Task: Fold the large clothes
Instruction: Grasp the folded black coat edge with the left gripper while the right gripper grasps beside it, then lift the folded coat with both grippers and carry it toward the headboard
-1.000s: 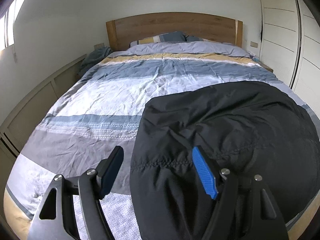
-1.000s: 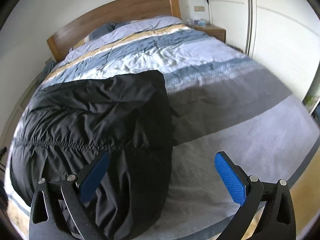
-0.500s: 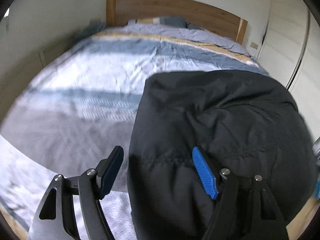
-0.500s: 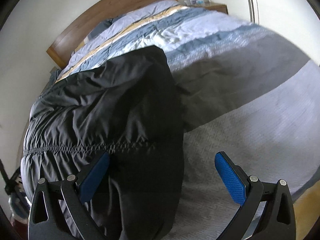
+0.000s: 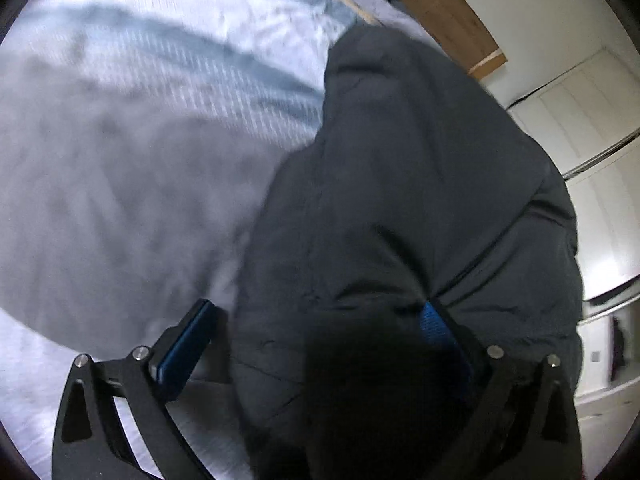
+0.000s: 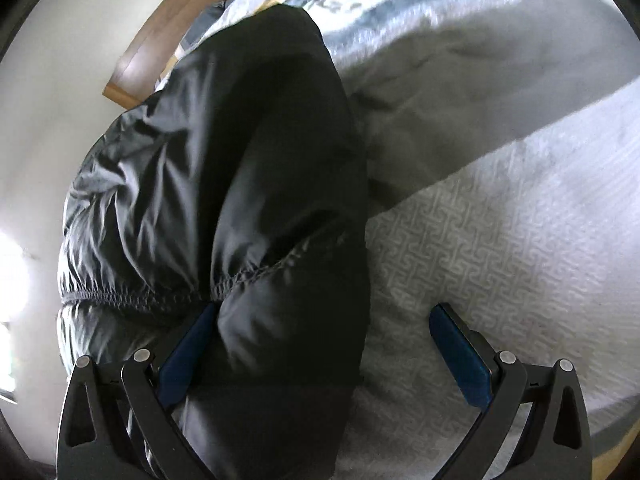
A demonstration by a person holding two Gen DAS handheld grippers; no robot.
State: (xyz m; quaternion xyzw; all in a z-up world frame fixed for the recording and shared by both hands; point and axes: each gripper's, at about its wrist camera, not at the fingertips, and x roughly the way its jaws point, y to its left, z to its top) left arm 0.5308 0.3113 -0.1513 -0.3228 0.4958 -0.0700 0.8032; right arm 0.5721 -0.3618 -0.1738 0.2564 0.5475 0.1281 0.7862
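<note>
The left gripper (image 5: pixel 316 332) has its jaws spread wide, clamped on nothing: the outer pad (image 5: pixel 188 342) stands clear over the bedding, while the inner blue pad (image 5: pixel 434 320) is partly buried under a dark fold of the black jacket (image 5: pixel 400 184), whose left edge runs between the two fingers. The right gripper (image 6: pixel 324 340) is likewise released and wide apart, its left pad (image 6: pixel 188 346) pressed into the jacket (image 6: pixel 240 152) just below a gathered elastic seam (image 6: pixel 168 294), its right pad (image 6: pixel 456 356) hovering above bare cover; the jacket's right edge falls between those fingers. Out from both tools the jacket lies as a puffy, crinkled heap on the striped duvet (image 5: pixel 132 132), stretching away from the pads toward the far end of the bed. Beside the right tool's free finger the duvet (image 6: pixel 500 240) shows a pale woven key pattern, then a grey band, then blue and white stripes further off. Beyond the jacket, past the fingertips, a wooden headboard (image 5: pixel 444 20) edges the frame, and the same headboard (image 6: pixel 168 36) shows in the right wrist view against a pale wall; the left wrist view is motion-blurred
</note>
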